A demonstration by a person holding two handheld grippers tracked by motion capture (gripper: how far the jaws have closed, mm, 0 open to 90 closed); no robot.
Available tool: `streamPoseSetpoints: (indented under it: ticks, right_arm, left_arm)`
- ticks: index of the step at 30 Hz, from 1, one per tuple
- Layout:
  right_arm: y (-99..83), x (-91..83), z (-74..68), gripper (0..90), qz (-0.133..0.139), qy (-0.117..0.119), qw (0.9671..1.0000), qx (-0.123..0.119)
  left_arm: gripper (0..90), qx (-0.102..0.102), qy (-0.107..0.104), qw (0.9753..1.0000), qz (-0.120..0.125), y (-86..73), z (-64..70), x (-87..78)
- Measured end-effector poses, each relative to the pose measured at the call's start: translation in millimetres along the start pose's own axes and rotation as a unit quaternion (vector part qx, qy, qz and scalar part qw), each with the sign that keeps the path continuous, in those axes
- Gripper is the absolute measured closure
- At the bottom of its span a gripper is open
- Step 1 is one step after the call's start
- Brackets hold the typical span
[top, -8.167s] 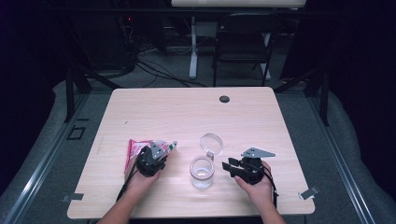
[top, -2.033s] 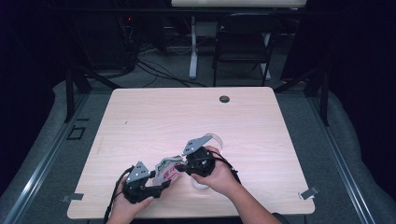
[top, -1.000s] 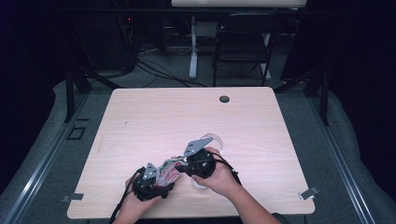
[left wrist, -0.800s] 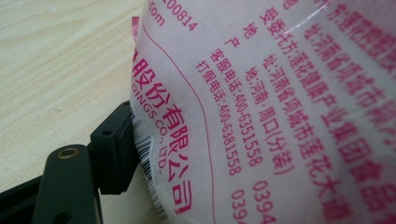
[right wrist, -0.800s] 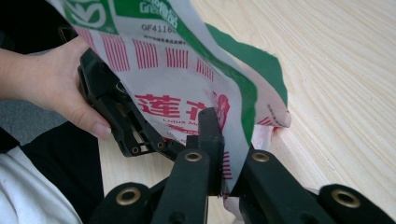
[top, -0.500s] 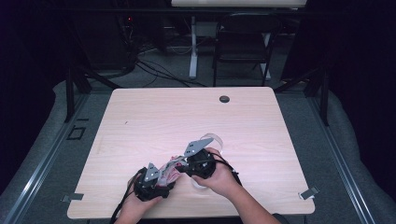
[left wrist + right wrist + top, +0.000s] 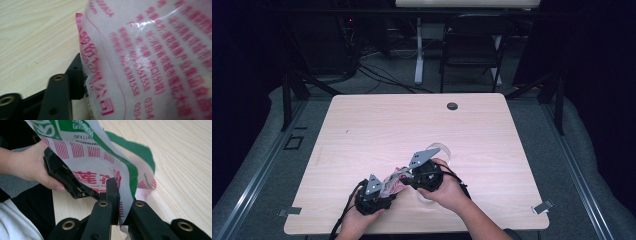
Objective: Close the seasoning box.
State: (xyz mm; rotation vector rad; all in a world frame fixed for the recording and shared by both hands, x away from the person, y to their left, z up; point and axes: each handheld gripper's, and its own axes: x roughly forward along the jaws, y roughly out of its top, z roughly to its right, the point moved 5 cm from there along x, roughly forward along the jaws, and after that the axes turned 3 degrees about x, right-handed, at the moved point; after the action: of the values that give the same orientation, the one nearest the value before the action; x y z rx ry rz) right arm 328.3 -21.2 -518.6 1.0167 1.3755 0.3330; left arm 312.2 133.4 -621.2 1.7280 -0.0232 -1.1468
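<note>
Packet [image 7: 394, 181] held up just above near middle of table [image 7: 362, 130], stretched between both grippers. Left gripper [image 7: 379, 194] clamped on its near-left end, right gripper [image 7: 120, 216] clamped on its far-right edge. Long axis from near-left to far-right; both equally near.
</note>
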Motion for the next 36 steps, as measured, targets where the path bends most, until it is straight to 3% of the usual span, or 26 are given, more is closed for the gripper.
streamPoseSetpoints:
  ticks: [10,21,25,36]
  right_arm:
    - [0.7,-1.4,0.4,90.0,0.003,0.004,1.0,0.0]
    - [3.5,-6.6,0.3,88.9,0.02,0.013,0.9997,0.004]
    - [5.5,-9.3,-0.6,85.2,0.027,0.017,0.9995,0.005]
    - [11.9,-25.5,0.3,74.3,0.064,0.016,0.9977,0.013]
  left_arm:
    - [56.3,0.0,0.008,0.9999,0.011,0.9,0.2,-2.0]
    - [57.9,-0.002,0.009,0.9998,0.02,6.6,0.9,-7.6]
    - [58.0,0.006,0.021,0.9996,0.019,8.7,-1.3,-10.5]
    - [58.2,0.005,0.044,0.9985,0.031,15.8,-8.9,-16.6]
